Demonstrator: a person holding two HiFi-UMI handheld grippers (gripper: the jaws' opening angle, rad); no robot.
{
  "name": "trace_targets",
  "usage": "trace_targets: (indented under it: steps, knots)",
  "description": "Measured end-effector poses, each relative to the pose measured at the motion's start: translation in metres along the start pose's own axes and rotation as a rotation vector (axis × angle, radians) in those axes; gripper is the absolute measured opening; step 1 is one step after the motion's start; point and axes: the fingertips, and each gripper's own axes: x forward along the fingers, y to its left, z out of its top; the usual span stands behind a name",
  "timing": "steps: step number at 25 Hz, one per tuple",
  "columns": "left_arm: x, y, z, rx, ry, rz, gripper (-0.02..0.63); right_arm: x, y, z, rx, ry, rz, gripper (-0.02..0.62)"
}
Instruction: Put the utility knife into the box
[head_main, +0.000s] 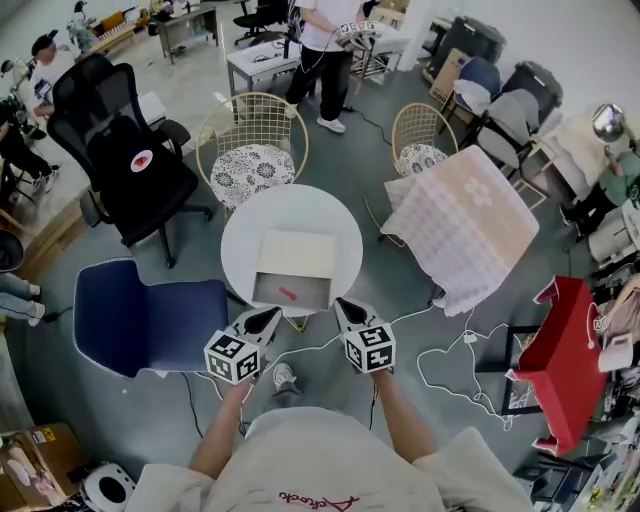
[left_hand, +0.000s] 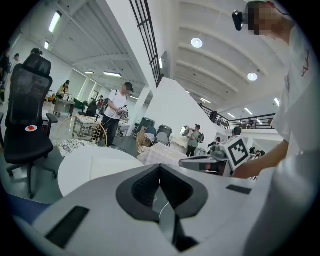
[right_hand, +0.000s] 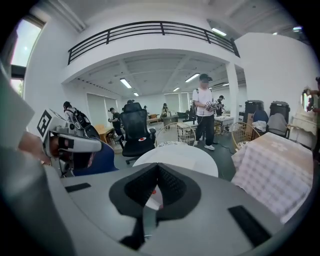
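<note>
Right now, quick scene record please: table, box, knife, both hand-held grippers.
table: round, white
box: open on the table, cream flap far side, grey tray near side
utility knife: small red shape lying in the grey tray
left hand-held gripper: jaws together, empty, at the table's near edge
right hand-held gripper: same, beside it, apart

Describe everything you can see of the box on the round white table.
The box is flat and rectangular, lying on the near half of the round white table. Its far part looks cream. Its near part is a grey tray, open upward, with a small red thing lying in it.
</note>
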Motion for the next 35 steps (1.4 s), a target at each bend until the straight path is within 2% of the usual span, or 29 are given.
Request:
trace_targets:
  steps: [7,17,25,35]
  knots:
    - [-0.008,-0.060,-0.020,0.022,-0.001,0.021,0.011,-0.070,-0.011,-0.021,0.048,-0.066,-0.015,0.017]
    - [-0.034,-0.142,-0.061,0.055,-0.018,0.046,0.011,-0.155,0.007,-0.067,0.016,-0.105,0.007,0.017]
    - [-0.067,-0.181,-0.084,0.071,-0.044,0.078,0.011,-0.197,0.031,-0.086,-0.005,-0.132,0.031,0.015]
    - [-0.092,-0.209,-0.103,0.089,-0.075,0.100,0.009,-0.223,0.050,-0.102,-0.025,-0.157,0.044,0.015]
